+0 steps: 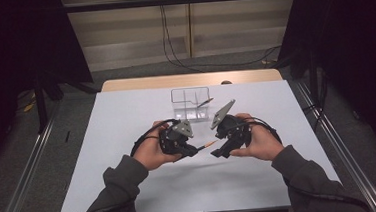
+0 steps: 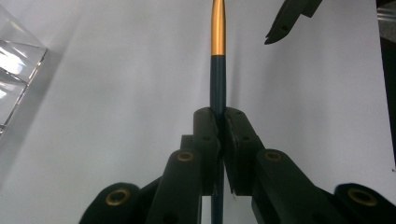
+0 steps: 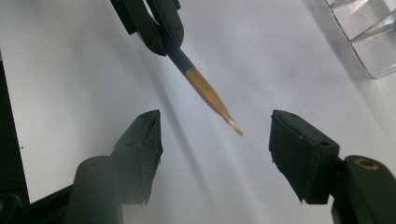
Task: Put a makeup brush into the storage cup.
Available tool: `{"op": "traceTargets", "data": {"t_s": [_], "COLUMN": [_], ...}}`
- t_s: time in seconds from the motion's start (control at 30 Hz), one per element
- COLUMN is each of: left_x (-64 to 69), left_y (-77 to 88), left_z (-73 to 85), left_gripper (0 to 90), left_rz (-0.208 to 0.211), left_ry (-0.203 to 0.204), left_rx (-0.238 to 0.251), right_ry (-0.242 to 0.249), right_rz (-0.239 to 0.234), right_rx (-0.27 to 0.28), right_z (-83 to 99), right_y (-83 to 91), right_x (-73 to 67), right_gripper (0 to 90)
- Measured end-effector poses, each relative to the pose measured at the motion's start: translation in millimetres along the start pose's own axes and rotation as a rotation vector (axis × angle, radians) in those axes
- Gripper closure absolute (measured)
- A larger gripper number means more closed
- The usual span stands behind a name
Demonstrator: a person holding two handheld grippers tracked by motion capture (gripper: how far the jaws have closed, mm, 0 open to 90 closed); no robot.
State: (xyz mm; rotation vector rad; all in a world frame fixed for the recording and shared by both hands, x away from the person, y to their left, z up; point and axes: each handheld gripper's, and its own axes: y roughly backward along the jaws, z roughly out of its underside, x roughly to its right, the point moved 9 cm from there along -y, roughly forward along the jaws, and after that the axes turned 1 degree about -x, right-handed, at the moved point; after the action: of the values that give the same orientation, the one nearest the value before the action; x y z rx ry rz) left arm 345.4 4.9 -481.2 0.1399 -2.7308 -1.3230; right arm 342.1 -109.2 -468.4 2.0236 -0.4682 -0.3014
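Left gripper [image 1: 193, 149] clamped on the pen [image 2: 217, 60], held above the table [image 1: 128, 140]. Pen's long axis points straight at the right gripper [image 3: 215, 140], whose jaws stand apart, gold tip just short of the gap.

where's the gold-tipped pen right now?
The pen is clamped in the left gripper above the white table, centre of the high view, gold tip pointing at the open right gripper, near the clear box.
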Motion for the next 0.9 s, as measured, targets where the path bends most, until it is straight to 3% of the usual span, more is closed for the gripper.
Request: {"op": "traceTargets", "data": {"t_s": [0.5,0.9], "left_x": [-5.8,-9.1], "left_y": [4.8,7.6], "left_z": [-0.4,2.1], "left_gripper": [84.1,84.1], "left_rz": [-0.02,-0.025], "left_ry": [0.023,0.039], "left_rx": [0.027,0.028], "right_ry": [-0.043,-0.087], "right_rz": [0.024,0.018], "right_rx": [0.037,0.075], "right_z": [18.8,29.6], "right_y": [4.8,9.1], "right_x": [13.6,15.4], "right_gripper": [19.8,13.1]}}
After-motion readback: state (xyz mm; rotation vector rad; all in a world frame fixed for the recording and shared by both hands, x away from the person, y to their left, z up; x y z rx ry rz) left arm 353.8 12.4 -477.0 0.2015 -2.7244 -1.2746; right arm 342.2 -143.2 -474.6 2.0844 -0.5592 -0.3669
